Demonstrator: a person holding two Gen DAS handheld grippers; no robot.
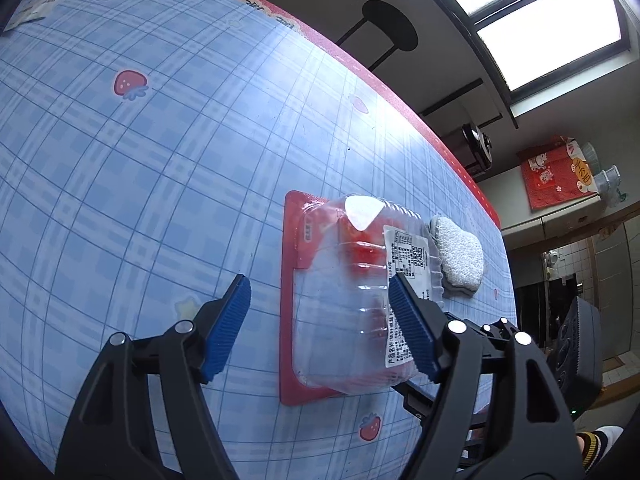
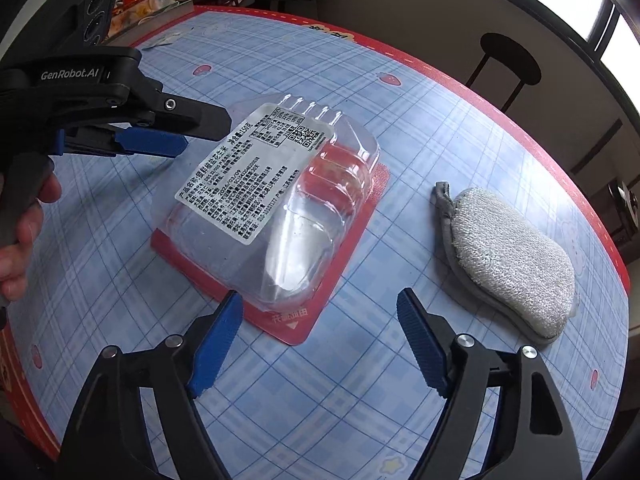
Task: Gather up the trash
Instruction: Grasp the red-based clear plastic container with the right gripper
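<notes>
Two grippers: both over the table, either side of the plastic box
Landmark: plastic box (image 2: pixel 276 208), clear, empty-looking, domed lid with ribs, lying on the table
Label: white printed sticker (image 2: pixel 256 172) with a square code, stuck on top of the box
Red card: flat red sheet (image 2: pixel 298 326) under the box, its edges showing around the box on several sides
Table: blue checked cloth (image 2: pixel 360 400) with strawberry prints and a red border
Left gripper (image 1: pixel 320 300): jaws spread, blue pads bare; in its own view one pad sits in front of the box's labelled side and the other stands over bare cloth beside the red card; nothing pinched
Left gripper, other view: seen from the right wrist camera (image 2: pixel 172 136), just beside the box's labelled end, held by a hand (image 2: pixel 24 232); whether it touches the box cannot be told
Right gripper (image 2: pixel 320 308): jaws spread, nothing between the pads; its left pad (image 2: pixel 218 340) lies close to the near corner of the box and red card
Scrubbing pad: grey, silvery top (image 2: pixel 508 264), on the cloth to the right of the box, apart from it
Stool: black, round seat (image 2: pixel 510 58), beyond the table edge behind the box
</notes>
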